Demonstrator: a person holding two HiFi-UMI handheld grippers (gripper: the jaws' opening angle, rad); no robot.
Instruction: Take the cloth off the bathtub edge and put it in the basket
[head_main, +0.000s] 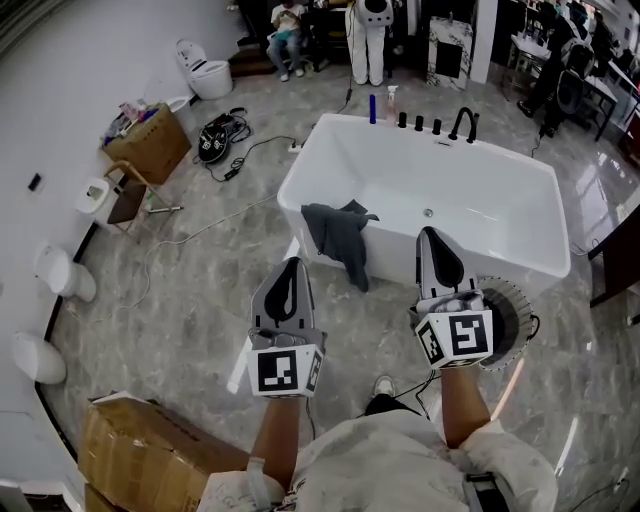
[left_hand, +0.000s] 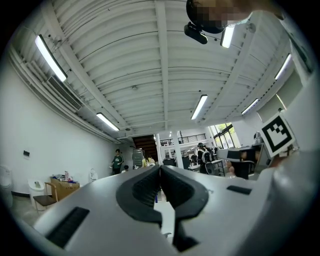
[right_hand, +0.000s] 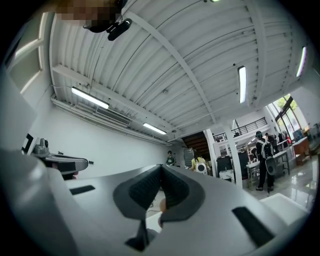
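— Where is the cloth?

— The dark grey cloth (head_main: 338, 236) is draped over the near edge of the white rectangular bathtub (head_main: 300, 165), toward its left corner.

— Lying flat?

— No, it is bunched. A crumpled part sits on the rim and dips inside the tub, and a longer tail hangs down the outer wall.

— And the basket?

— The round basket (head_main: 510, 305) stands just outside the tub's near-right corner, well to the right of the cloth. It has a pale ribbed wall and a dark inside. Only its right part shows, so what it contains cannot be told.
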